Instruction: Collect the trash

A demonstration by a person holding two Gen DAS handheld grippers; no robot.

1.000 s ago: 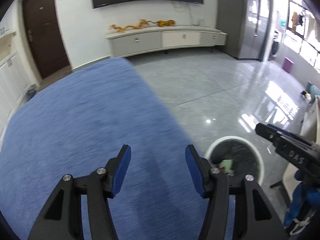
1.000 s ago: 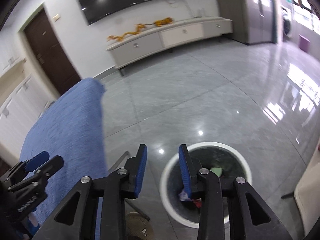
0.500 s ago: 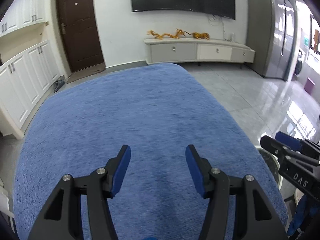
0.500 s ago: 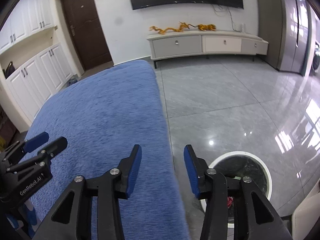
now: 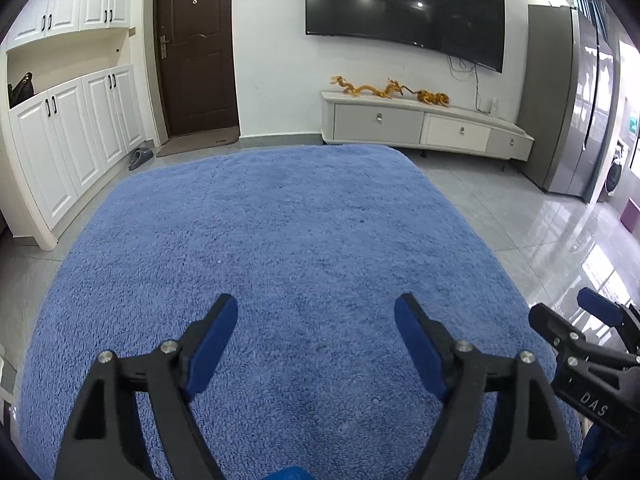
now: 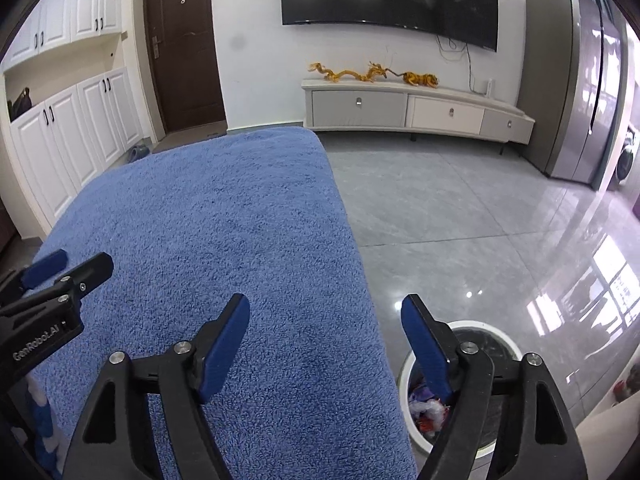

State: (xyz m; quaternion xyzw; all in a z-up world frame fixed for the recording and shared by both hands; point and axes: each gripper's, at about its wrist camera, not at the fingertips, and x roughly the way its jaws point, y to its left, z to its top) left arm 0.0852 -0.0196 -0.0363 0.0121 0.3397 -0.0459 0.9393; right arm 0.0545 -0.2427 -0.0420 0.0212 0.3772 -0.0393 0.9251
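Trash (image 6: 430,410) lies inside the white bin (image 6: 404,376), which stands on the grey tiled floor (image 6: 460,216) just beside the right edge of the blue cloth (image 6: 224,232). Left gripper (image 5: 316,336) is held above the blue cloth (image 5: 288,240), fingers spread wide apart with nothing between them. Right gripper (image 6: 326,336) is positioned over the right edge of the cloth, fingers likewise spread apart and holding nothing; its right finger (image 6: 426,352) overlaps the bin rim in the right wrist view. Bin contents appear as crumpled wrappers, partly hidden by that finger. Background: dark door (image 5: 196,48), wall television (image 5: 404,12), low cabinet (image 5: 424,128), white cupboards (image 5: 72,136).
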